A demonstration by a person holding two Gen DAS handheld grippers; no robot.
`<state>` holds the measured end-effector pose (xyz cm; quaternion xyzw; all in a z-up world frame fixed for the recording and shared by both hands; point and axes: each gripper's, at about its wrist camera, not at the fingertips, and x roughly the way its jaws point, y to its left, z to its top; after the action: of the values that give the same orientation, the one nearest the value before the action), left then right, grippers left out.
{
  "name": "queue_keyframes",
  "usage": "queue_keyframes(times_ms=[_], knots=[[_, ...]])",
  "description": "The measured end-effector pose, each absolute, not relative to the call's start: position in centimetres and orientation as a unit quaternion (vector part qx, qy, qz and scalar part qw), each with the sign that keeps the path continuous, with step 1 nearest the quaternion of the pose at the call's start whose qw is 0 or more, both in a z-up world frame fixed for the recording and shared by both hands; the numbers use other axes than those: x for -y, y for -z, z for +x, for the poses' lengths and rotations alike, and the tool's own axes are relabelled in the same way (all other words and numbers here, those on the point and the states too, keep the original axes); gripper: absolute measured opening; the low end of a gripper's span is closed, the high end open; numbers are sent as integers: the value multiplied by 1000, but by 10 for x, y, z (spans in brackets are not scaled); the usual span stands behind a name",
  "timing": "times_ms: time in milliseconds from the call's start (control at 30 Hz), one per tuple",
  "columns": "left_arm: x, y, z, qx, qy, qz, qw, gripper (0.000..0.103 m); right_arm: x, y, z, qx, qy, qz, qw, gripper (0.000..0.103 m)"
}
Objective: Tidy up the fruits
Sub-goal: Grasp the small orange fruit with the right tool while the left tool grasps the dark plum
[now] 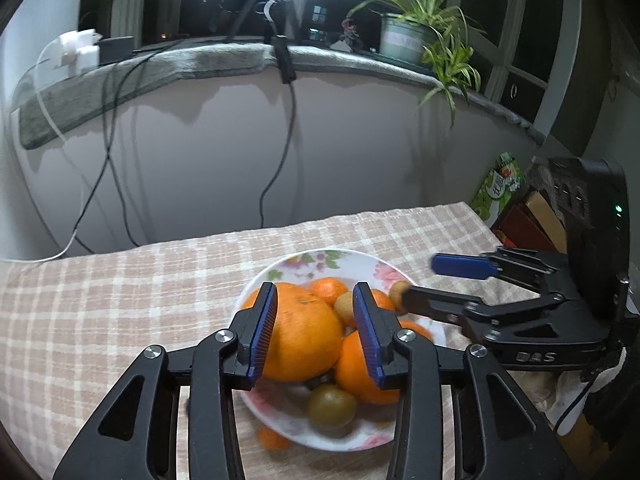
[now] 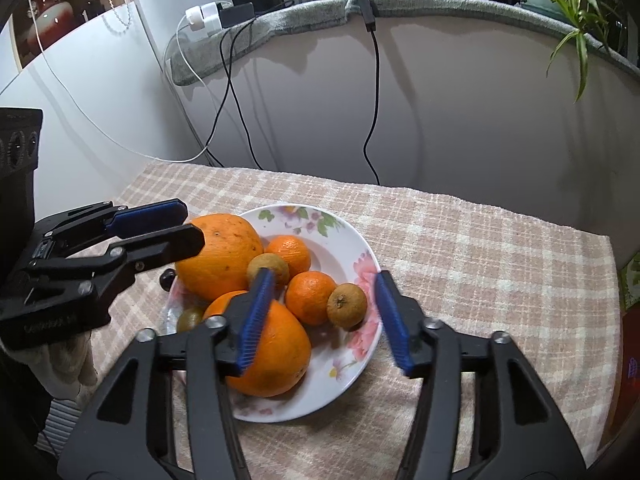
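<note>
I hold both grippers over the plate [image 2: 360,248]: left gripper [image 1: 314,334] and right gripper [image 2: 324,320] open, empty, fruit below them.

A checked pink tablecloth [image 2: 480,248] covers the table. Behind it, black cables [image 1: 280,160] hang from a grey-covered windowsill [image 1: 208,60] holding a potted spider plant [image 1: 424,28].

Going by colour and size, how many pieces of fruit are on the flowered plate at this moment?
On the plate, as the right wrist view shows it:
Large oranges: 2
Small mandarins: 2
Small brown fruits: 2
Olive-green fruit: 1
Total: 7
</note>
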<state>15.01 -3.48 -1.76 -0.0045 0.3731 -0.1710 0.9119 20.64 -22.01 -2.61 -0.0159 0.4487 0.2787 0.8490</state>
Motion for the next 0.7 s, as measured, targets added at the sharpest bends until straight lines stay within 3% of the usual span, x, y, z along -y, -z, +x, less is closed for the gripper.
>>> queue_keyframes(times_ms=[133,333,700], knots=[[8,19,140,-368,153,-21,917,56,218,16,191,-436,-286,-10,854,69],[-45,32,115,-367,101,-46,923,56,207,3,159,-414,-309,1,857,75],[-82,66,84,-389,74,-76,915,56,164,11,88,-409,-364,0,837,75]])
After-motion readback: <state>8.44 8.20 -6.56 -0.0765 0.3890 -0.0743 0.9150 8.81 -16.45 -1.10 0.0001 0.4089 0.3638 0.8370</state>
